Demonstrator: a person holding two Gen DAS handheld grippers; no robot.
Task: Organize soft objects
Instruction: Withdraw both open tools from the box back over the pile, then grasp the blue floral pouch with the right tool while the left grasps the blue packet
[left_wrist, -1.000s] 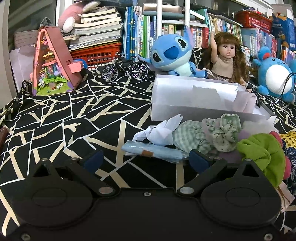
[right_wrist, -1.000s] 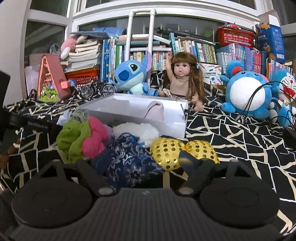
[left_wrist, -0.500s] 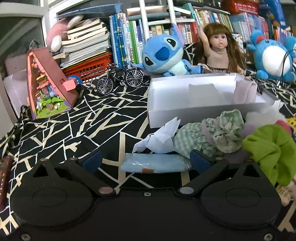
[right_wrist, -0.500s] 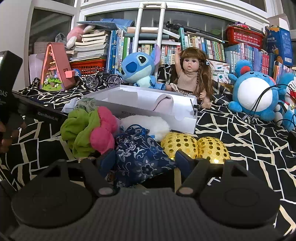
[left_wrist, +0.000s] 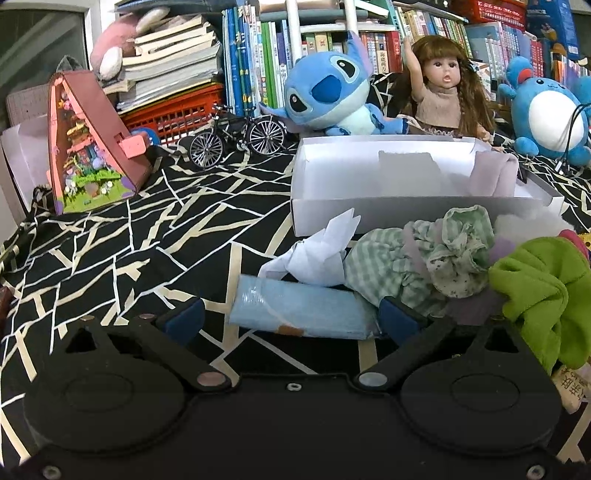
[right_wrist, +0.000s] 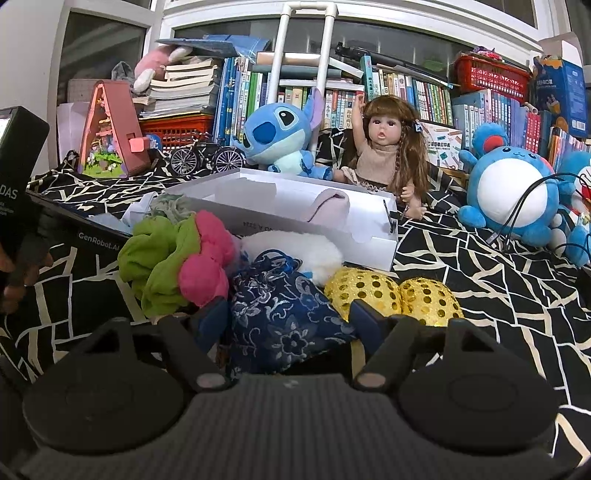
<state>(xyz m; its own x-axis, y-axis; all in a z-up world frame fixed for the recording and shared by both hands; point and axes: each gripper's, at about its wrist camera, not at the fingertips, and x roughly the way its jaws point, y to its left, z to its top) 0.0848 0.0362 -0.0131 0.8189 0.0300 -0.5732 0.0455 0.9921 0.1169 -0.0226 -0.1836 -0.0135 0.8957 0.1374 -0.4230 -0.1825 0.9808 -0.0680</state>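
Light-blue packet (left_wrist: 303, 314): lies crosswise on the patterned cloth (left_wrist: 110, 240), just short of the white box (left_wrist: 369, 218), and is now framed by the left gripper (left_wrist: 291, 319) instead of sitting ahead of the fingertips as it did a second ago. Indicates a completed approach; leaves only closing and lifting before transfer. Left tool: stands wide open at an unchanged width, holds nothing, touches or nearly touches the packet's right end with the right finger (left_wrist: 397, 319), and shows clear cloth between the left finger and the packet's other end. Right gripper (right_wrist: 289, 320): has narrowed since a second ago and moved in around the navy floral pouch (right_wrist: 284, 295). Stands roughly half closed, with both pads against the pouch's flanks. Appears to grip the pouch, though not yet to lift it from beside the gold sequinned balls (right_wrist: 395, 291).
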